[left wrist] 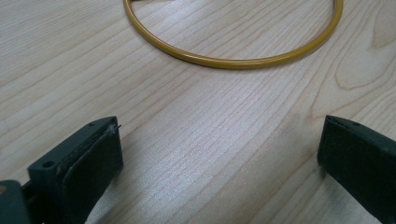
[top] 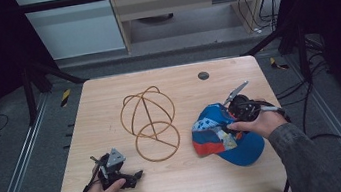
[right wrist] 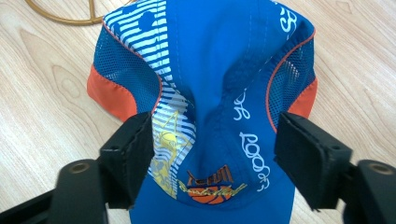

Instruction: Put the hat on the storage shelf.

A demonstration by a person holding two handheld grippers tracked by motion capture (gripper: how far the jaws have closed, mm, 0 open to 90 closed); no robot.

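My right gripper (right wrist: pixel 212 154) has its jaws spread around the blue cap (top: pixel 224 131) near the table's (top: pixel 106 87) right edge. My left gripper (left wrist: pixel 217 154), jaws apart and empty, rests near the front left corner, beside the wire stand (top: pixel 151 124).

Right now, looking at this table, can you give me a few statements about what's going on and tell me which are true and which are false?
1. The cap lies between the right gripper's jaws. True.
2. The left gripper is clamped on the wire stand. False: its jaws stand wide apart over bare table, short of the stand's ring.
3. The cap is mostly blue with orange patches. True.
4. The cap sits on top of the wire stand. False: it lies on the table beside the stand.
5. The wire stand is between the two grippers. True.
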